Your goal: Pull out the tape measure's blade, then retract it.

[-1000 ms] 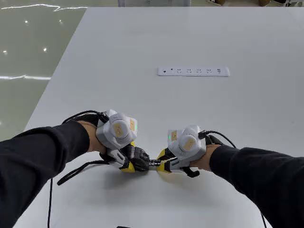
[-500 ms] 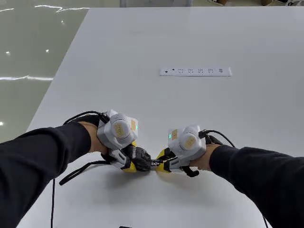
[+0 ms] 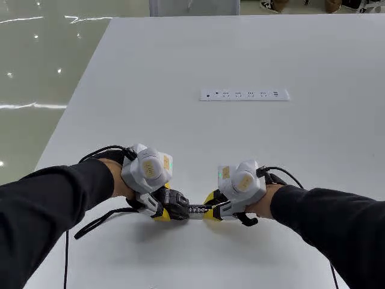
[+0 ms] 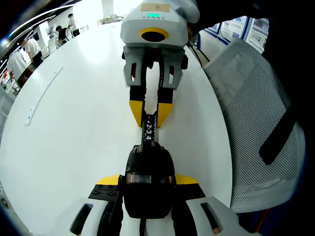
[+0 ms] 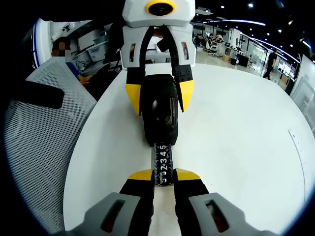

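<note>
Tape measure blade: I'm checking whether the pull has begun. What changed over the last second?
The right gripper, shut on the blade tip, moved slightly away from the case, drawing out a bit more blade. The left gripper stayed clamped on the case; the power strip stayed put on the table.

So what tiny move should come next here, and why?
Probably draw the right claw straight away from the left claw. The left one clamps the black, rounded tape measure case, the right pinches the tip of its dark numbered blade, and just a short stretch, up to about 5, is out.
</note>
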Motion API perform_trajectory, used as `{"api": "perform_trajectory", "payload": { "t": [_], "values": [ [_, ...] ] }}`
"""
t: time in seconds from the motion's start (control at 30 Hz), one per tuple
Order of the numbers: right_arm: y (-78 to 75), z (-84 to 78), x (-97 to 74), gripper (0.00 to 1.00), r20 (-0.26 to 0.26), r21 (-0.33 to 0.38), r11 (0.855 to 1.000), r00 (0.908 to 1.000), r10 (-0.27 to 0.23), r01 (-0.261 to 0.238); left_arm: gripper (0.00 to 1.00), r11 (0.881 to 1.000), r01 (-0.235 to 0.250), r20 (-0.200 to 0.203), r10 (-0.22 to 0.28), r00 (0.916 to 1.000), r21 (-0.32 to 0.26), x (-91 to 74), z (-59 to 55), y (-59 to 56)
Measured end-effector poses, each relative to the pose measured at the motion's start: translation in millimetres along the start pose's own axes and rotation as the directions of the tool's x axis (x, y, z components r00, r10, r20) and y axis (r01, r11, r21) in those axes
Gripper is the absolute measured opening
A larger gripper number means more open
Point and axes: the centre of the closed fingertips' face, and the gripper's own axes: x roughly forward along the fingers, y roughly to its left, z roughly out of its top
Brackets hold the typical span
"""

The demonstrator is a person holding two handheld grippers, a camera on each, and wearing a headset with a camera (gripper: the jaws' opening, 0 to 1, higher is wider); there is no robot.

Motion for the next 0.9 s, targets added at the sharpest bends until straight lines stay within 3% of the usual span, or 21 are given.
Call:
{"api": "perform_trajectory", "payload": {
  "t": [0.9],
  "values": [
    [-1.9, -34.5, -27.2, 0.11, -0.057, 0.026, 1.0, 0.9983, -0.015, 0.017, 0.34, 1.0, 0.001, -0.005, -0.001, 1.0, 0.008, 0.5, 0.0, -0.6]
  ]
}}
